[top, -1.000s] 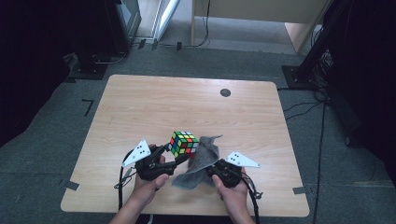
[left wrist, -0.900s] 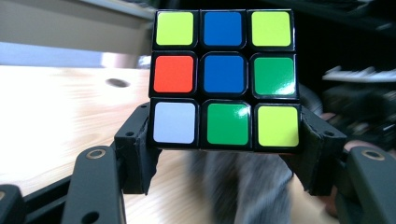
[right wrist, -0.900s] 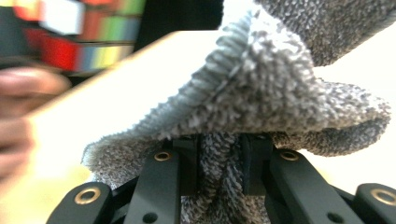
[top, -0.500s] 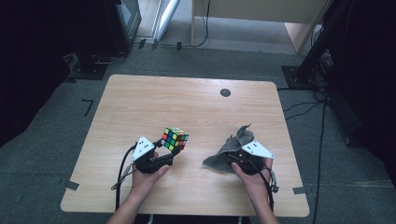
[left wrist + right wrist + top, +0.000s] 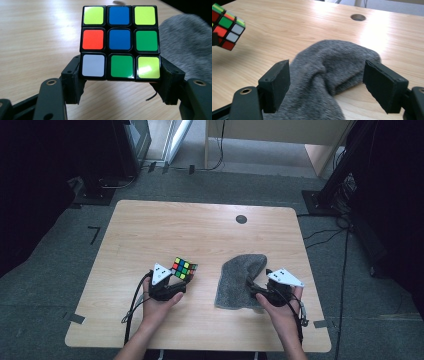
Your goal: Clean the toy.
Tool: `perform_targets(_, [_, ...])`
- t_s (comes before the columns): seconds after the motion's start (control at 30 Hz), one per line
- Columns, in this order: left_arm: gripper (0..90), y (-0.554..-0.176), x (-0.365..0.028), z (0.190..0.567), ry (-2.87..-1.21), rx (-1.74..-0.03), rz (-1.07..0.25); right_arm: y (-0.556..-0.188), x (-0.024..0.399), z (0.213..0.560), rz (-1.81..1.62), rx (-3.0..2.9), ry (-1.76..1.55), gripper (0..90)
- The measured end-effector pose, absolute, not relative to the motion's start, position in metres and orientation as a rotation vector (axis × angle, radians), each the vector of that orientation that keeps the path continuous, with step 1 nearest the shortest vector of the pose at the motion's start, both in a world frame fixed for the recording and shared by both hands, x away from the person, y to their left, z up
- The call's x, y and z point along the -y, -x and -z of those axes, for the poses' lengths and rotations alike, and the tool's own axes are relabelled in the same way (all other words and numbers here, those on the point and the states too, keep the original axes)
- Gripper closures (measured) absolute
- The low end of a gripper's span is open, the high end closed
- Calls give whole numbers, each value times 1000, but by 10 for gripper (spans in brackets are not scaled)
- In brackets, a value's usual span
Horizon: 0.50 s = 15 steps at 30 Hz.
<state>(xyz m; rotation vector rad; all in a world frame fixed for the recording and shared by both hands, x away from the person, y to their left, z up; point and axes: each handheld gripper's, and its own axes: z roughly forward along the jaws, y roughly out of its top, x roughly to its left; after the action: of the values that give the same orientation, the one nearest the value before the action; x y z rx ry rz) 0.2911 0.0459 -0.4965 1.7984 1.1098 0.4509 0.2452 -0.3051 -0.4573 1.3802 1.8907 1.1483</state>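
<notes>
The puzzle cube had black edges, and its near face showed yellow, blue, yellow on top, then red, blue, green, then white, green, yellow. At three o'clock from it lay a fuzzy grey cloth on the light brown, wood-striped table. The left gripper and right gripper were black, each with a pale grey plate on top.

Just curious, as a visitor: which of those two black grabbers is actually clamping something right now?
The left gripper: its jaws pinch the colourful puzzle cube. The right gripper stands open, the grey cloth lying loose between its jaws.
</notes>
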Motion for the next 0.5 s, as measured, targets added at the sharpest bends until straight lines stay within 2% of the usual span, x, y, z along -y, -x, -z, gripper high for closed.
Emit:
perform_targets(0.17, [345, -295, -43, 503, -1879, -1147, -486, -248, 323, 467, -1062, -1864, -1427, 230])
perform_targets(0.5, [344, -299, -39, 509, -1922, -1181, -521, -253, 337, 486, -1062, -1881, -1505, 236])
